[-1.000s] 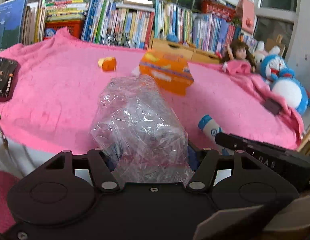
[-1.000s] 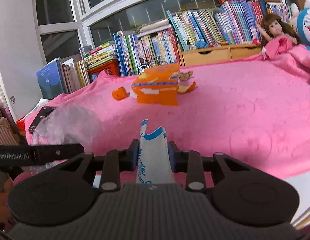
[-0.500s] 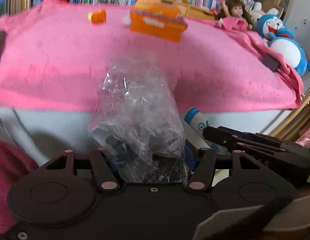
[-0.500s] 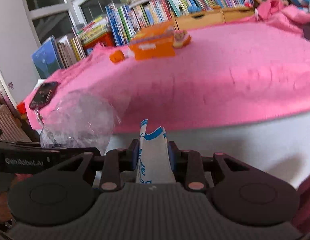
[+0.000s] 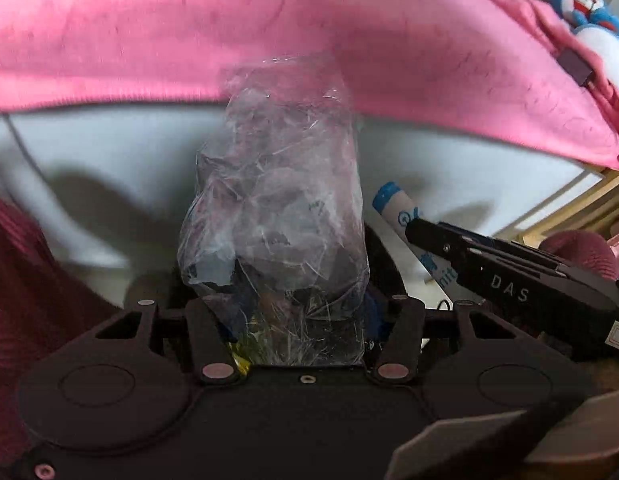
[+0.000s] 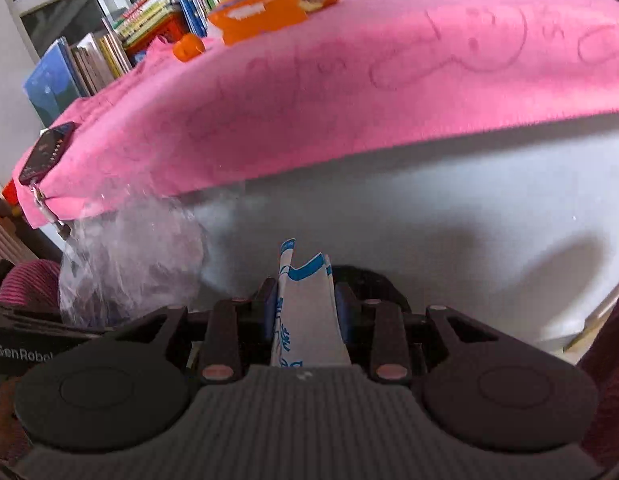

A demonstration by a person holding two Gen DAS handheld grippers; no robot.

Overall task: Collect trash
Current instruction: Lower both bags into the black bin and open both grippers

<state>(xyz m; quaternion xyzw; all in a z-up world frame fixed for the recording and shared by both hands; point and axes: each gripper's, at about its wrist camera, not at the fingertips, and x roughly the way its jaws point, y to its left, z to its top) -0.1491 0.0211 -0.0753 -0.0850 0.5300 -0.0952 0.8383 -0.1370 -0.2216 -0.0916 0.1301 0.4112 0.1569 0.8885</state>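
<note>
Tongs' tips (image 5: 293, 312) (behind crumpled plastic (image 5: 277, 208))

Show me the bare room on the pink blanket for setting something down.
Free: the pink blanket, from its near edge to the orange box. Crowded: the back by the books, and the left corner with the dark remote.

bag (image 5: 277, 184): clear thin plastic, crinkled, glossy | wrapper (image 6: 305, 312): white-blue printed paper or film, smooth, creased | blanket (image 6: 349, 80): pink cloth, matt, fuzzy | box (image 6: 261, 16): orange card, smooth | left gripper (image 5: 297, 312): black plastic, matt | right gripper (image 6: 305, 308): black plastic, matt, ribbed grey top
</note>
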